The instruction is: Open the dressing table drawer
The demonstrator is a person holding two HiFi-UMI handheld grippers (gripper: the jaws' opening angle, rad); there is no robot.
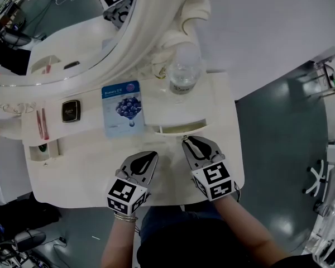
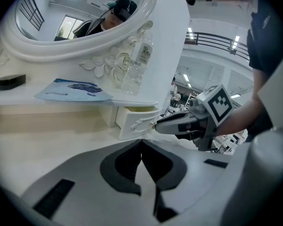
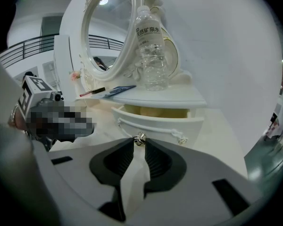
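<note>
The white dressing table [image 1: 72,175] has a small curved drawer [image 1: 176,128] under its right shelf, standing partly pulled out. In the right gripper view its pale inside shows above the drawer front [image 3: 155,121]. My right gripper [image 3: 139,143] is shut on the drawer's small metal knob [image 3: 139,137], which sits between the jaw tips. The head view shows the right gripper [image 1: 185,142] at the drawer front. My left gripper [image 1: 152,156] hovers over the tabletop left of it, shut and holding nothing; its jaws meet at the tips [image 2: 141,143].
A clear water bottle [image 1: 183,71] stands on the shelf above the drawer, a blue sheet-mask packet [image 1: 121,108] and a black compact [image 1: 71,110] to its left. The oval mirror [image 1: 72,27] rises behind. Grey floor lies past the table's right edge.
</note>
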